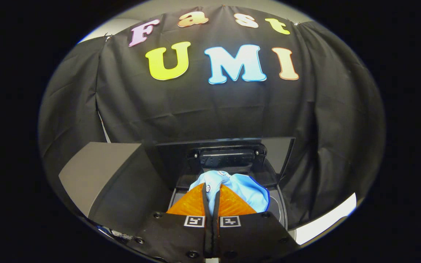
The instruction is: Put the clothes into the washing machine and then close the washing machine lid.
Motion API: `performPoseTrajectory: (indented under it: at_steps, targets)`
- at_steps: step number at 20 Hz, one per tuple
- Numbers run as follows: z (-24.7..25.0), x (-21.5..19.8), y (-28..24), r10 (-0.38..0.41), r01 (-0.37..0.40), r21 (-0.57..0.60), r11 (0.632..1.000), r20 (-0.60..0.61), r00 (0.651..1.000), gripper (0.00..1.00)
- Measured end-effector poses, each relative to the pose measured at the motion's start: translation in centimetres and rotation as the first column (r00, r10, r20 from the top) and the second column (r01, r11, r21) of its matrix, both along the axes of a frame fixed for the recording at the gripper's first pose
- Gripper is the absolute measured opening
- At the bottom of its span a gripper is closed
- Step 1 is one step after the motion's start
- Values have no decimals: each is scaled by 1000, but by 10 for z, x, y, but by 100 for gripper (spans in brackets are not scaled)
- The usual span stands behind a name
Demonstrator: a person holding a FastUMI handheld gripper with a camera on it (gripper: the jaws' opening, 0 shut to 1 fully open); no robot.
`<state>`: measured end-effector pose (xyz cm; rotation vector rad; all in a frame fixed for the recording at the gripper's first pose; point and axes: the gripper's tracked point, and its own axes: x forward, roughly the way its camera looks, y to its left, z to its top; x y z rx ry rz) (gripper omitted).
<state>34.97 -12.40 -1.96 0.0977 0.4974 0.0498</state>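
Nearest to me, my tool shows its two fingers drawn almost fully together, with only a thin dark slit left between them. One garment, pale blue with a darker blue edge, is caught in that slit: a fold of it runs down between the fingers, and both press on it from either side. I count one piece of clothing, no more that I can make out. Most of its cloth bunches just ahead of the fingertips and spills to the right of them, so its longer stretch runs from the pinched fold away and rightward. Which end is the collar I cannot tell, though a small button-like dot sits near the left finger.

Beneath and beyond the garment I see one washing machine, dark, with a curved rim showing to the right of the cloth. Its single lid stands raised at the back, tilted up behind the opening, with a dark hinge block in the middle. The garment hangs over that opening. One grey box-like panel sits to the left of the machine
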Motion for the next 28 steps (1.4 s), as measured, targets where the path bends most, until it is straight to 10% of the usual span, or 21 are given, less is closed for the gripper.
performPoseTrajectory:
  at_steps: [22, 26, 28]
  targets:
    - [-115, -11, 6, -35, 28, -36, 999, -224, 974, 21]
    - [-114, -13, 9, -30, 25, -29, 999, -225, 974, 97]
    - [-116, -17, 8, -33, 22, -48, 999, -231, 972, 97]
